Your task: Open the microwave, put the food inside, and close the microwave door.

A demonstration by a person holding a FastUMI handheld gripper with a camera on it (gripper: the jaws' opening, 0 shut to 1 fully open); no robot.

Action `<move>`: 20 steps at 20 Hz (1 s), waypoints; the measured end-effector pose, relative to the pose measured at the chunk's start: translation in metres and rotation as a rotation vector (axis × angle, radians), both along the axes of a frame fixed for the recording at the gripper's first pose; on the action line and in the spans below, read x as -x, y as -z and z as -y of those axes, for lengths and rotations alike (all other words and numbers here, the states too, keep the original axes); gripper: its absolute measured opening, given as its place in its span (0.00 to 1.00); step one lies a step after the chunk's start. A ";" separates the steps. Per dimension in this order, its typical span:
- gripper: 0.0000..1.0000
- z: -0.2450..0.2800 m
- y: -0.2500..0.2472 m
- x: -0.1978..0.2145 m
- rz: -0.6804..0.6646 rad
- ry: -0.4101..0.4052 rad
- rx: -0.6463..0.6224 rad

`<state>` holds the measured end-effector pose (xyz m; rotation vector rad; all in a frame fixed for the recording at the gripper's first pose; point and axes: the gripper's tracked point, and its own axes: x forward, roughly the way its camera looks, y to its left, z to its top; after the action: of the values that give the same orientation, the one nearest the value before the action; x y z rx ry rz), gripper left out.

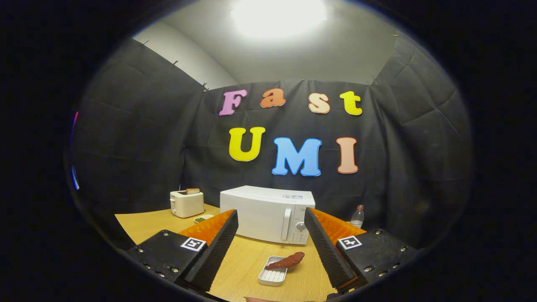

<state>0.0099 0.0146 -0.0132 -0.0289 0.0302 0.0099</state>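
Opening step not begun: microwave (pixel 268 213) door shut at frame centre; gripper (pixel 272 241) jaws wide, empty; next, reach its handle (pixel 285 224); food (pixel 286 261) waits lower centre

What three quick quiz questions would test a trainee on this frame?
1. True or false: the microwave door is shut.
2. What lies on the small white tray?
A bread slice; B reddish-brown food piece; C bottle
3. Fill in: the gripper jaws stand ____, with nothing held.

Key:
1. True; the handle sits flush on the front.
2. B, the food piece, between the jaws and ahead of the microwave.
3. Open.
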 end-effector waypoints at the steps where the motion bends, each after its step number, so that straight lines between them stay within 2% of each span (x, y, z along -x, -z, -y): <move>1: 0.99 0.000 0.000 -0.002 -0.002 0.001 0.001; 9: 0.99 0.001 0.019 -0.035 -0.030 -0.007 0.003; 20: 0.99 0.007 0.058 -0.115 -0.071 -0.005 0.005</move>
<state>0.1251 0.0079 -0.0712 -0.0332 0.1013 0.0157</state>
